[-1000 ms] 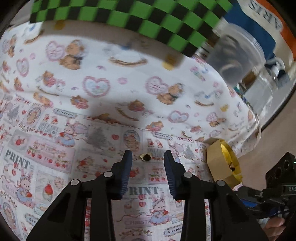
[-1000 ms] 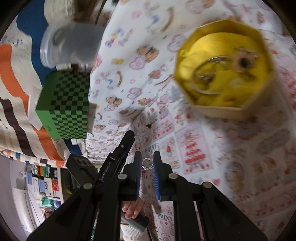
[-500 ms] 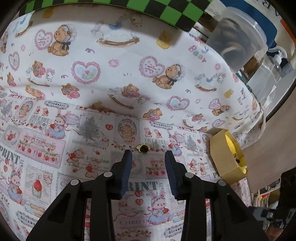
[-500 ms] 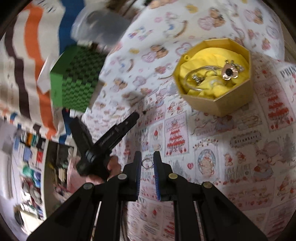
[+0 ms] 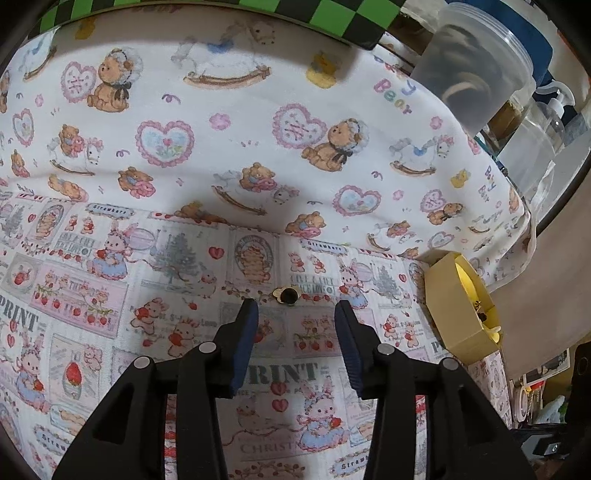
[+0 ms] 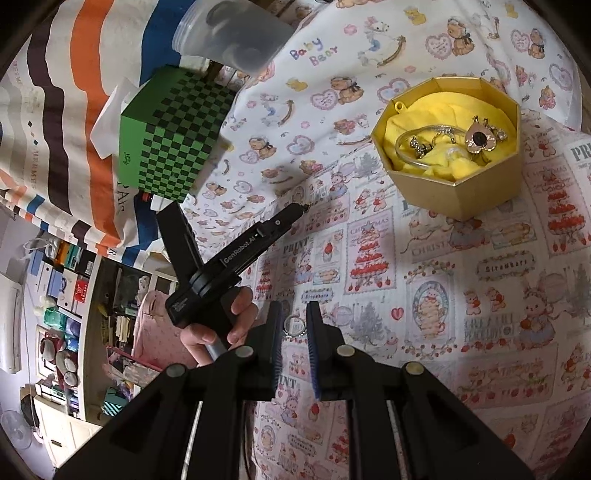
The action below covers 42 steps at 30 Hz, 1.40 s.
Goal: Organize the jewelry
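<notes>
fingers of the left gripper stand wide apart and hold nothing; they are low over the printed cloth that covers the bench. just ahead of the fingertips, between them but a little nearer to the left one, lies a small gold earring with a dark round centre, flat on the cloth and not touching either finger. to the right of the fingers, well apart, stands the gold box, seen from its side.

fingers of the right gripper are narrow, and a small silver ring sits between the tips, its sides close to both pads; it seems to be held there, above the cloth. ahead and to the right of these fingers is the same gold box, open, with yellow fabric inside. on the fabric lie a thin bangle, a round gold piece with a dark centre and some smaller pieces which i cannot tell apart. left of the fingers, the left gripper is seen from the side in a hand, pointing at the cloth. farther ahead on the left stands a green checked box, and beyond it a clear plastic tub.
</notes>
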Motion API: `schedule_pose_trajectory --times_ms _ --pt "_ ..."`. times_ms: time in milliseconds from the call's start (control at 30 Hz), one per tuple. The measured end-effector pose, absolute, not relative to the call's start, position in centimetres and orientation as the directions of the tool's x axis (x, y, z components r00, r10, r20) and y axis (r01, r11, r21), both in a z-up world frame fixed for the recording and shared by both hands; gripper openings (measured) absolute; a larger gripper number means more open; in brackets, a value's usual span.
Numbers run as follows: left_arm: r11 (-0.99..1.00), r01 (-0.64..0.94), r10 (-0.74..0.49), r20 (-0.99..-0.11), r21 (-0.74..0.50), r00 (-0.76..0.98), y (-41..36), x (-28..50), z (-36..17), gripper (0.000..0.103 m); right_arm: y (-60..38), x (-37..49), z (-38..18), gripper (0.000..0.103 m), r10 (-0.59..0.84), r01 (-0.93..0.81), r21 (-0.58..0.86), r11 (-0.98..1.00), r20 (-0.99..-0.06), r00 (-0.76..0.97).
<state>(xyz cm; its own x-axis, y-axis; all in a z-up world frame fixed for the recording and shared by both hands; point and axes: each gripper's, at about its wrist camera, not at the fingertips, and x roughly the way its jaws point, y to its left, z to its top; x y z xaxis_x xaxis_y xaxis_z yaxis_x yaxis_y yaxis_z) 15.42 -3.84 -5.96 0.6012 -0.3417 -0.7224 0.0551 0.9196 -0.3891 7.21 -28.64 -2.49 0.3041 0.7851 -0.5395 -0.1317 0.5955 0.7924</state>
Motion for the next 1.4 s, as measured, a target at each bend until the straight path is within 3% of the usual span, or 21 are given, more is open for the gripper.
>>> schedule_pose_trajectory --times_ms 400,600,833,1067,1167,1267,1400 --pt "0.921 0.065 -0.339 -0.711 -0.384 0.616 -3.7 15.1 -5.7 0.049 -28.9 7.3 -2.5 0.012 0.764 -0.122 0.779 0.615 -0.551 0.335" --pt "0.928 0.063 -0.322 -0.71 -0.366 0.626 -3.6 15.1 -5.6 0.049 -30.0 7.4 -2.0 0.012 0.64 -0.101 0.677 0.729 -0.623 0.449" --pt "0.944 0.071 -0.293 -0.715 -0.323 0.635 -4.7 15.1 -5.5 0.048 -31.8 6.8 0.6 0.012 0.449 -0.084 0.523 0.848 -0.626 0.638" --pt "0.955 0.029 -0.253 -0.761 -0.295 0.597 -5.6 17.5 -6.4 0.041 -32.7 6.8 1.8 0.012 0.273 -0.051 0.366 0.929 -0.588 0.761" --pt "0.967 0.018 -0.215 -0.77 -0.256 0.601 -6.0 17.7 -6.3 0.036 -32.7 7.0 1.9 0.012 0.262 -0.058 0.341 0.938 -0.589 0.765" --pt "0.984 0.008 -0.146 -0.792 -0.176 0.592 -6.7 17.8 -6.2 0.016 -32.3 6.9 1.9 0.012 0.263 -0.068 0.332 0.941 -0.59 0.764" --pt "0.987 0.006 -0.134 -0.787 -0.163 0.602 -6.5 16.9 -5.4 0.015 -32.1 6.6 2.2 0.012 0.215 -0.055 0.283 0.957 -0.573 0.791"
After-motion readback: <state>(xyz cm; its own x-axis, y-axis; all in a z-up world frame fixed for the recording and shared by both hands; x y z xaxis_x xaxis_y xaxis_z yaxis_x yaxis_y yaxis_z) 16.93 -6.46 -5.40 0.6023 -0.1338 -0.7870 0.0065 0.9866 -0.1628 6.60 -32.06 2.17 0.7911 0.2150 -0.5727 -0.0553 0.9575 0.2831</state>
